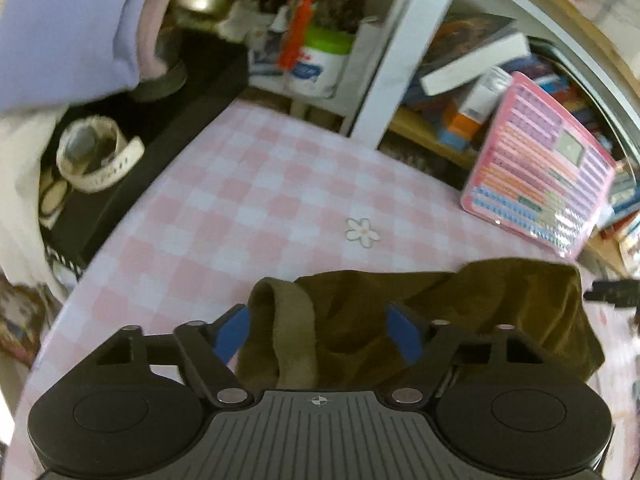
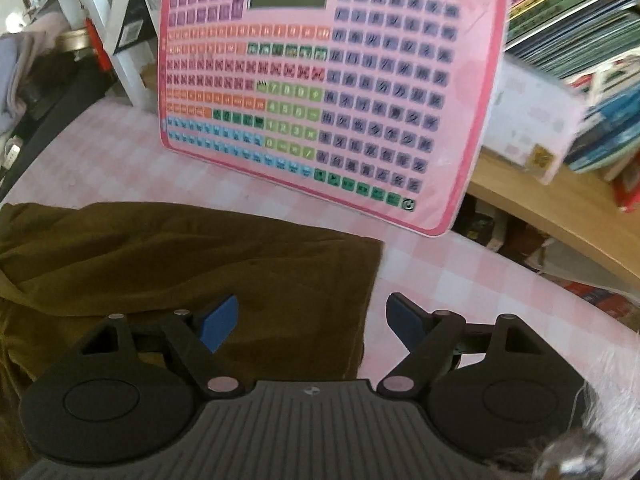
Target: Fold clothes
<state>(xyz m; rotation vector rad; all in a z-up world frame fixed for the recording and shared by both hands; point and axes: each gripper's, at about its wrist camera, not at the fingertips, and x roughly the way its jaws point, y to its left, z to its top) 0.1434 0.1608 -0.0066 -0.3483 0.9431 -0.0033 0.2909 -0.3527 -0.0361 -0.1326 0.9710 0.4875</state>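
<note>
An olive-brown garment [image 1: 460, 316] lies rumpled on the pink checked tablecloth [image 1: 248, 208]. My left gripper [image 1: 320, 330] is open, its blue pads on either side of a rolled fold of the cloth, with nothing pinched. In the right wrist view the same garment [image 2: 180, 264] spreads flat to the left, its right edge running down between the fingers. My right gripper [image 2: 312, 324] is open above that edge, left pad over cloth, right pad over the tablecloth [image 2: 480, 280].
A pink toy keyboard board [image 2: 320, 92] leans at the table's far side. Bookshelves with stacked books [image 2: 580, 60] stand behind it. A black box [image 1: 132, 152] with a white strap, a lilac cloth [image 1: 68, 28] and a white post [image 1: 400, 48] sit at the left.
</note>
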